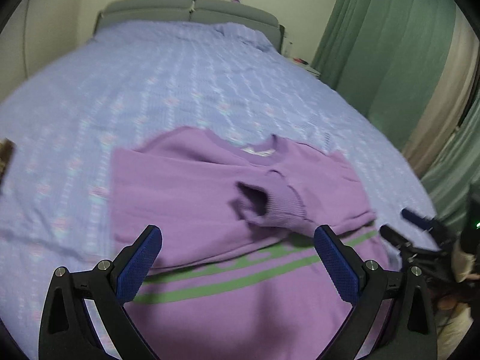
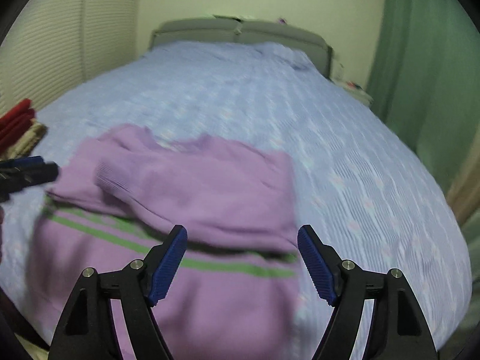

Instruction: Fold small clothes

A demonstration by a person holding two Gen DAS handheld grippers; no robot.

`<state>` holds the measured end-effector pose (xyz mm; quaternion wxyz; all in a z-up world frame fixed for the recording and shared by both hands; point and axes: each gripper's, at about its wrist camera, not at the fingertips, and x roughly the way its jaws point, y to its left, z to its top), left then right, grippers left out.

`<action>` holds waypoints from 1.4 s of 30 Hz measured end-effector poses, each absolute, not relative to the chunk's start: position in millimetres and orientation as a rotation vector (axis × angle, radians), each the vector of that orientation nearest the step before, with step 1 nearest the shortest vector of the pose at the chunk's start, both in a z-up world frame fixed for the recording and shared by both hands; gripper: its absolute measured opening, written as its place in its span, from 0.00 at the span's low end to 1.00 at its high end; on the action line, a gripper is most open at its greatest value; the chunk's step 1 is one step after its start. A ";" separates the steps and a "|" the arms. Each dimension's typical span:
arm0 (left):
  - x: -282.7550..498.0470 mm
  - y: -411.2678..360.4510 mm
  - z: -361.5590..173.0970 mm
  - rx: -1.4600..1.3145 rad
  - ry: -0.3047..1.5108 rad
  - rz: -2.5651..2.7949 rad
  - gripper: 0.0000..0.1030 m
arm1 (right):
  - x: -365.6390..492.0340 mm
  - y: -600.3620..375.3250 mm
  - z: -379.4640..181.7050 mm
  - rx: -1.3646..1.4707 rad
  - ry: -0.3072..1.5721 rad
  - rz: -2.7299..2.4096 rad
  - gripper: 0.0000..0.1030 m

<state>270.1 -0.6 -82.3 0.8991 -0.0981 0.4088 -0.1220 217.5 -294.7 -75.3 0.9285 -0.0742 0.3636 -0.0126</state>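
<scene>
purple sweater [image 1: 192,186], green stripes, partly folded, on bed

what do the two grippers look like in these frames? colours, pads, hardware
The left gripper and the right gripper look alike: matte black angular frames with triangular cutouts, silver round bolt heads at the joints, and two fingers faced with blue, finely dotted pads. No cables, labels or sleeves are visible.

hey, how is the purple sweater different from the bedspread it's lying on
The sweater is plain purple with green stripes near its hem; the bedspread is pale blue with a small repeating pattern. The sweater is partly folded, with a sleeve laid across its body; the bedspread lies spread over the whole bed. Both are soft fabric lying flat.
</scene>
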 end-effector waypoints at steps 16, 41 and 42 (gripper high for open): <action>345.8 -41.9 -123.5 -0.296 1.021 -0.334 0.63 | 238.5 -348.8 -127.8 -0.006 0.826 -0.062 0.74; 325.4 7.2 -118.7 -0.282 0.889 -0.279 0.08 | 237.9 -365.6 -139.0 0.030 0.827 -0.280 0.72; 325.3 4.8 -121.2 -0.269 0.890 -0.276 0.08 | 236.7 -368.7 -140.3 0.040 0.831 -0.281 0.72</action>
